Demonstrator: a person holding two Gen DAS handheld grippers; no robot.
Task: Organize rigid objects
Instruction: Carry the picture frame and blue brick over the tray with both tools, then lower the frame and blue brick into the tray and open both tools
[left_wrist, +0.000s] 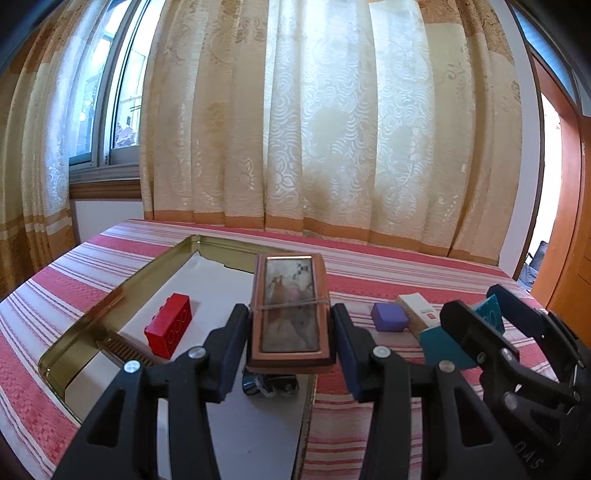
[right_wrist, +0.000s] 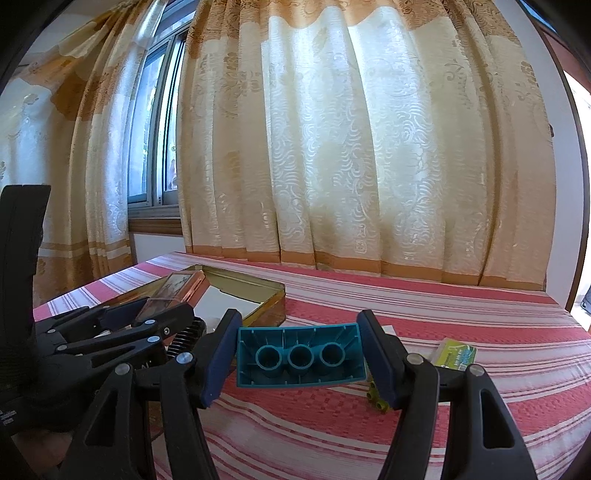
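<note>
Holding two things at once: our left gripper (left_wrist: 290, 328) is clamped on a copper-brown box (left_wrist: 290, 314) w/ a clear lid, picture showing underneath, thin rubber band across its middle. It hangs above the gold tin tray (left_wrist: 110, 291), near the tray's right edge. Inside the tray, on the white liner, sits a red brick (left_wrist: 170, 325) lying on its side, studs facing us, plus a dark ribbed piece (left_wrist: 122, 349) nearer the front and smth dark below the box we can't make out.

Our right gripper (right_wrist: 299, 354) grips a teal brick (right_wrist: 299, 356) by its short ends, hollow underside w/ three round tubes facing the cam, lifted off the red-striped cloth (right_wrist: 443, 314). Right of the tray on the cloth: a purple cube (left_wrist: 389, 316) touching a white-and-cork block (left_wrist: 419, 308).
</note>
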